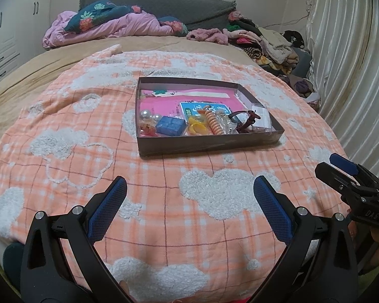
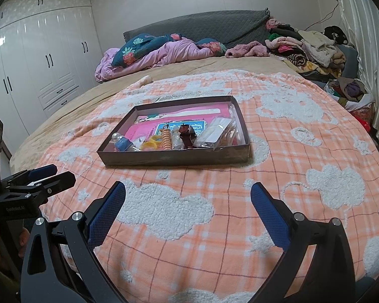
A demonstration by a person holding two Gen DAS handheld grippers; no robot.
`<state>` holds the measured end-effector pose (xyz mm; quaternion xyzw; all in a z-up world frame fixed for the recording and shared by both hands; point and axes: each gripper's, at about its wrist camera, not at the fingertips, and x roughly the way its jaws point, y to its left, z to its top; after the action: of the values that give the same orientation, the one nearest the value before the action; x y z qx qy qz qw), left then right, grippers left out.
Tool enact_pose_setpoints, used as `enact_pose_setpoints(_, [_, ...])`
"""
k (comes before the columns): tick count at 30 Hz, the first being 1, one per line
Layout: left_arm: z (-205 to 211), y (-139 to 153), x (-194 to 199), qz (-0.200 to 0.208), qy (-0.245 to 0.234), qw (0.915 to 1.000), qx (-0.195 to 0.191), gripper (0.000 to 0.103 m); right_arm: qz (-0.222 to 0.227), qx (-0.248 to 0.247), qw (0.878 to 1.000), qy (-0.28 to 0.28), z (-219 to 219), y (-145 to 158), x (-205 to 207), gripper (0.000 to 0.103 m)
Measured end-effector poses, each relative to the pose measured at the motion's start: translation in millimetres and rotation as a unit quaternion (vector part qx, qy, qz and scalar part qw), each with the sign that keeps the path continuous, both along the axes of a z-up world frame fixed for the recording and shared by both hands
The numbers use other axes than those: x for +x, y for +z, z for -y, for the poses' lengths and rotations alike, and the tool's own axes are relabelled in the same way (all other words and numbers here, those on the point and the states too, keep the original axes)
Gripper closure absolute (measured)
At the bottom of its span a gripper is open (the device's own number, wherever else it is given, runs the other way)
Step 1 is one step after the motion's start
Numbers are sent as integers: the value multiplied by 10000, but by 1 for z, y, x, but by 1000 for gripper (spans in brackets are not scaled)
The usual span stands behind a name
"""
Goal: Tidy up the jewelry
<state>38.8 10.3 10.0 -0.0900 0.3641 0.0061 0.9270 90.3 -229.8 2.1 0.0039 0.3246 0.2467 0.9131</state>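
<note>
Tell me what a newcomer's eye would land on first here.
The shallow dark box in the middle of the orange cloud-patterned blanket, its jewelry crowded along the near wall: pearls, a blue case, an orange spiral tie. Next, the left tool and right tool, both open and empty, short of the box.

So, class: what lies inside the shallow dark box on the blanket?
Inside the box: pearls, a blue case, an orange spiral coil, clear packets. Pink paper lines it, partly covered.

A shallow dark box holds jumbled jewelry along its near edge.
</note>
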Motion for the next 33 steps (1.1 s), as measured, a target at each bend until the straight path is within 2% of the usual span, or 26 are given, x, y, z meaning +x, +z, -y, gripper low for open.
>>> enact_pose_setpoints(33, [-8, 2, -1, -6, 148, 9998, 126, 9, 26, -33, 10000, 3, 2, 1, -1, 4])
